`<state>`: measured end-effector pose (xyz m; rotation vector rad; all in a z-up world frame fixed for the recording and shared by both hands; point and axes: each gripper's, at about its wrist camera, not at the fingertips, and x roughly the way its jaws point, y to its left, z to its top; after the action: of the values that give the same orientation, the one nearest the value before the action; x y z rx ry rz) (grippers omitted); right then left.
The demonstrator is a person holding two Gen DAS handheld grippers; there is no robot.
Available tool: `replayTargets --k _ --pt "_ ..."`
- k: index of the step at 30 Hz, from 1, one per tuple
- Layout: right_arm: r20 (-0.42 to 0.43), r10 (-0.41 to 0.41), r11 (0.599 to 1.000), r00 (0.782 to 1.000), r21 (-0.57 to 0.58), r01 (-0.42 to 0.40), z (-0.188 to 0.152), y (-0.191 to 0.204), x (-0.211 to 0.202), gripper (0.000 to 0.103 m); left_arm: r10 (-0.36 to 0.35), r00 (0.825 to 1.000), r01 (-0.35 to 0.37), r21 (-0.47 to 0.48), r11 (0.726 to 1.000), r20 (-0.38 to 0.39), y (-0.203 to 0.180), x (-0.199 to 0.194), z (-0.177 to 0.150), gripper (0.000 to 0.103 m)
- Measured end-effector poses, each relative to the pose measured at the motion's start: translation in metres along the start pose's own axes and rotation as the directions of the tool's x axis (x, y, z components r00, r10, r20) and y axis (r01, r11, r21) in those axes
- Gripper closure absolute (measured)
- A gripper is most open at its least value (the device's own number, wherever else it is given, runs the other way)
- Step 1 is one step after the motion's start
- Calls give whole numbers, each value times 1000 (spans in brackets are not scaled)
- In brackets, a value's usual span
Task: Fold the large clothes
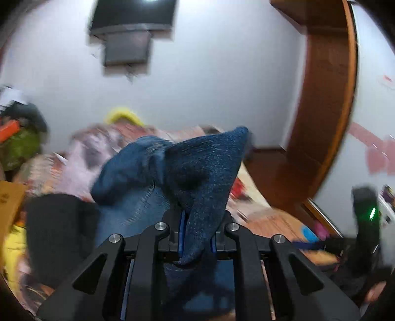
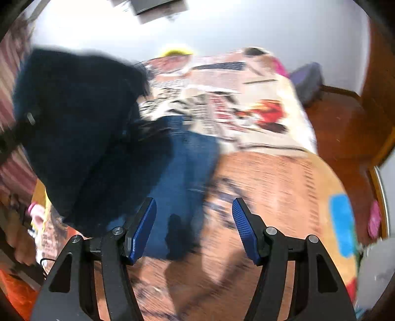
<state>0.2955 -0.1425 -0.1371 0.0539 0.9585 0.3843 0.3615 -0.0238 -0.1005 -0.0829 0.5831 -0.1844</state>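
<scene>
Room, left wrist view: white wall (image 1: 209,81) behind, a dark screen (image 1: 133,14) mounted high on it, a brown wooden door frame (image 1: 325,103) at right; much of the picture is motion-blurred.
Bed, left wrist view: patterned bedspread (image 1: 249,197) strewn with pinkish clothes (image 1: 81,158) at left.
Left gripper (image 1: 197,234): clenched on a fold of the blue denim garment (image 1: 202,170), which bunches up between the blue pads and rises to a peak above them; the gripper tilts upward toward the wall.
Other gripper, left wrist view: a dark body with a green light (image 1: 367,214) at the right edge.
Room, right wrist view: same white wall (image 2: 259,27); brown floor (image 2: 343,128) at right.
Bed, right wrist view: the patterned bedspread (image 2: 246,103) runs away from the camera, an orange part nearest.
Right gripper (image 2: 195,229): released, its blue pads (image 2: 144,229) well apart with nothing between them, angled down over the bed.
Garment, right wrist view: the blue denim garment (image 2: 187,168) lies on the bed just ahead of the open fingers, its dark upper mass lifted at left.
</scene>
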Motion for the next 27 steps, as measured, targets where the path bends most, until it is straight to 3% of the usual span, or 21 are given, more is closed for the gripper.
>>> replayTargets --k 2,4,7,10,12,15,17,23,27 --pt "5 -27 999 1000 25 27 -2 -15 -8 43 -65 993 67 16 998 -102 -13 21 -19 89" --pt "4 -50 998 999 45 50 -7 -28 -14 43 -106 969 115 28 993 -222 -25 42 -45 89" --pt "-3 -63 996 998 66 63 -15 -38 -20 43 -102 938 124 47 991 -331 -33 60 -78 89" --pt "-6 -62 996 998 67 62 -19 -44 -25 43 -60 948 98 107 989 -314 -42 49 -84 88" --pt "-1 -61 997 998 56 61 -22 -42 -28 43 -54 945 101 129 987 -323 -46 44 -83 85" --pt "14 -48 998 999 44 47 -22 -37 -37 43 -79 934 138 149 979 -349 -50 34 -83 66" --pt "30 -36 999 999 39 35 -22 -34 -43 43 -109 930 176 164 971 -350 -53 21 -87 48" --pt "70 -10 1000 997 -16 11 -11 -10 -50 43 -71 955 146 247 958 -288 -57 -23 -91 43" --pt "81 15 998 997 -63 -10 0 10 -45 43 -9 976 64 249 966 -217 -33 -43 -80 36"
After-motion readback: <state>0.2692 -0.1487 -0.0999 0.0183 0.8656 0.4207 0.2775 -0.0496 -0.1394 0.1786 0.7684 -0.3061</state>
